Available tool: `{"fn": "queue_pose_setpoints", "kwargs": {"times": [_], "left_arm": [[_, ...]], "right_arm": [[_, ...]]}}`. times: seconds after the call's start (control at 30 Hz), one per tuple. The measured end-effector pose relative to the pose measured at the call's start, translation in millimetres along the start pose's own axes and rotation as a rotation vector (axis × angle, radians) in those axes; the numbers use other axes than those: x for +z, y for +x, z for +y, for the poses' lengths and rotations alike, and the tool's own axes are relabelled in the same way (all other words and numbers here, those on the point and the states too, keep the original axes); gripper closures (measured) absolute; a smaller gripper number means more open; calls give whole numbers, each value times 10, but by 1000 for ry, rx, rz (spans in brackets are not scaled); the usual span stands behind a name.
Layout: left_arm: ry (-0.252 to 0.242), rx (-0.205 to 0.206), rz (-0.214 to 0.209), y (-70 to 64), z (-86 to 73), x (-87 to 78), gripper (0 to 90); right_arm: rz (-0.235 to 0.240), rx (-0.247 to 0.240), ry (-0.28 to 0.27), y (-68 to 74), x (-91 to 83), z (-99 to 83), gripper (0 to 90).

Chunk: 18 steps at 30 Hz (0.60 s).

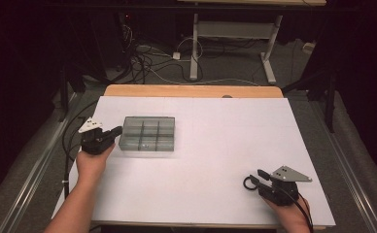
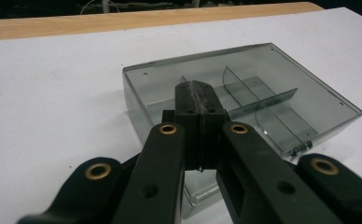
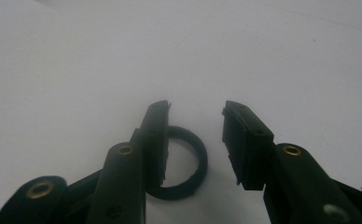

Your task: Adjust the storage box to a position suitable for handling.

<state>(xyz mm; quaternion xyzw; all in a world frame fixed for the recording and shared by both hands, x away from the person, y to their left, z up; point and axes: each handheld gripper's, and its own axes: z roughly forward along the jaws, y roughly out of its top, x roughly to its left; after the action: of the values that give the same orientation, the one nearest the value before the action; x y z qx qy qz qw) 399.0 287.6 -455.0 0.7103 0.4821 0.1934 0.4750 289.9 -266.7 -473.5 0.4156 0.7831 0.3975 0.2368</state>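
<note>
right claw (image 3: pixel 195 121) wide open over black ring (image 3: pixel 188 161) | left claw (image 2: pixel 198 100) closed, empty

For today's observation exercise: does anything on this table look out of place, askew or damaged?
Nothing looks damaged or spilled. The clear box sits flat; the black ring lies far from it, between the open jaws of the right hand-held gripper.

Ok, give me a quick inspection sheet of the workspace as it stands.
Surface: white sheet over a wooden table.
Job's things: smoky clear compartment box, lid closed; black ring flat on the sheet.
Clutter: nothing seen.
Grippers: left gripper shut, tips at the box's near edge; right gripper open, one finger inside the ring.
Cables: one trailing from each gripper; a tangle on the floor.
Surroundings: dark room, white desk frame behind.
</note>
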Motion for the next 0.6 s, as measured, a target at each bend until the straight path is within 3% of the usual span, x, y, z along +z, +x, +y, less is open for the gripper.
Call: {"fn": "queue_pose_setpoints", "kwargs": {"times": [0.13, 0.4, 0.43, 0.5, 0.6], "left_arm": [[4, -3, 9, 43, 41, 29, 877], [13, -14, 36, 148, 149, 121, 878], [21, -16, 39, 163, 162, 136, 878], [31, -16, 45, 189, 186, 171, 878], [31, -23, 52, 233, 218, 219, 878]], "right_arm": [[34, 5, -23, 36, -9, 9, 563], [92, -20, -60, 145, 12, 31, 263], [92, -20, -60, 145, 12, 31, 263], [99, -22, -72, 160, 30, 32, 148], [98, -22, -72, 170, 41, 28, 49]]}}
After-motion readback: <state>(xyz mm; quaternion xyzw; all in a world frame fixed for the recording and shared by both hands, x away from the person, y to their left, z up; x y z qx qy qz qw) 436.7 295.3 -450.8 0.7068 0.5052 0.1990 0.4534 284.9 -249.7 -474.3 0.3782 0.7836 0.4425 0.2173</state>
